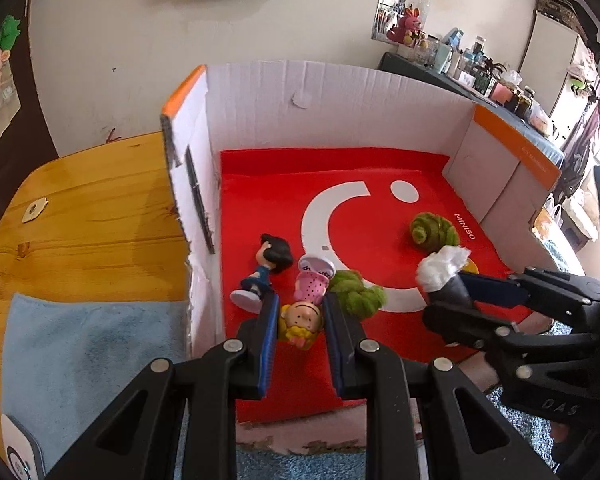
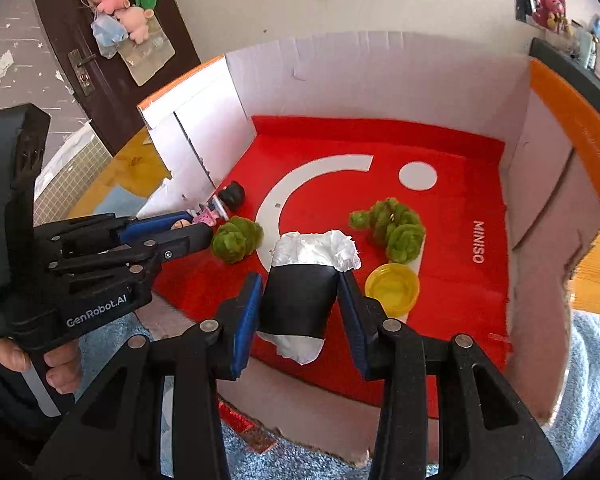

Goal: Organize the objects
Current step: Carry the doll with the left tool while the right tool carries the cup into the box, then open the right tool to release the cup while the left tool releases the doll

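Note:
My left gripper [image 1: 300, 304] is shut on a blond figurine in a pink dress [image 1: 302, 320], held head towards me just above the red bag floor [image 1: 380, 168] of a white cardboard box [image 1: 340, 108]. A dark-haired figurine in blue [image 1: 266, 268] lies beside it. My right gripper [image 2: 300, 280] is shut on a white roll with a black band [image 2: 300, 300], low over the red floor [image 2: 460, 160]. Two green wool clumps [image 2: 236, 240] [image 2: 392, 228] and a yellow cup [image 2: 392, 288] lie in the box. In the right wrist view the left gripper [image 2: 192, 226] is at the left.
The box has orange-edged walls [image 2: 572, 120] on three sides and a torn low front edge [image 2: 320, 432]. It stands on a wooden table [image 1: 92, 200] with a blue towel [image 1: 92, 340] to the left. A person's hand [image 2: 60, 364] grips the left tool.

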A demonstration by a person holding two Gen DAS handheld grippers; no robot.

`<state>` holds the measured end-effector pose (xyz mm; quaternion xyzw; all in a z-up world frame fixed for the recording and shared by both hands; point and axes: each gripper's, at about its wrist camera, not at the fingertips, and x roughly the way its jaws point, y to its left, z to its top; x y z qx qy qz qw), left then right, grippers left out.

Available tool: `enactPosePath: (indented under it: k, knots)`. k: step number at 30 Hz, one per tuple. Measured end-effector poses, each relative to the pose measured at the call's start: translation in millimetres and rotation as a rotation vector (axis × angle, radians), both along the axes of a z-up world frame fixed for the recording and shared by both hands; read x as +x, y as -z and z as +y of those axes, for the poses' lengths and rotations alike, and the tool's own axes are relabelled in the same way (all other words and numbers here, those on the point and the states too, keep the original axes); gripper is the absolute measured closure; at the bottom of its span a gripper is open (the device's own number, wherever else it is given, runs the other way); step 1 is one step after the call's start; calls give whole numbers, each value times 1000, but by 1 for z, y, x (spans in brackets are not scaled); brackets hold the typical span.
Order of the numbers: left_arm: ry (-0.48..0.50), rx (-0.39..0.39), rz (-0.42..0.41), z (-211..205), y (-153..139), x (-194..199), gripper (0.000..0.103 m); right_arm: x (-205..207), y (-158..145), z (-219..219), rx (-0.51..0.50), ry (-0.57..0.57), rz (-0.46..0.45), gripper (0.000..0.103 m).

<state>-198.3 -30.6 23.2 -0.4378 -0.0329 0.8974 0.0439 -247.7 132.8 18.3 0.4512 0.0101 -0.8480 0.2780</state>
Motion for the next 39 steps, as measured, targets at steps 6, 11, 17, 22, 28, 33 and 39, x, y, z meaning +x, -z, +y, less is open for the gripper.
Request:
enactPosePath:
  k: [6, 11, 17, 22, 28, 33, 39]
  knots:
    - [3, -17, -2, 3, 1, -7, 80, -5, 10, 2, 12, 0, -35, 66]
    - [34, 8, -5, 10, 0, -12, 80, -10, 8, 13, 50, 42, -18, 66]
    - [56, 42, -36, 21, 15, -21, 80, -13, 6, 29, 71, 88, -1, 66]
    - [48, 42, -37, 19, 15, -21, 80, -13, 7, 30, 74, 83, 4, 66]
    - [48, 31, -34, 18, 14, -21, 80, -13, 7, 29, 67, 79, 5, 66]
    - [51, 24, -33, 19, 14, -20, 80, -13, 7, 31, 49, 81, -2, 65]
    - [53, -6, -27, 22, 14, -18, 80, -10, 6, 28, 59, 75, 3, 65]
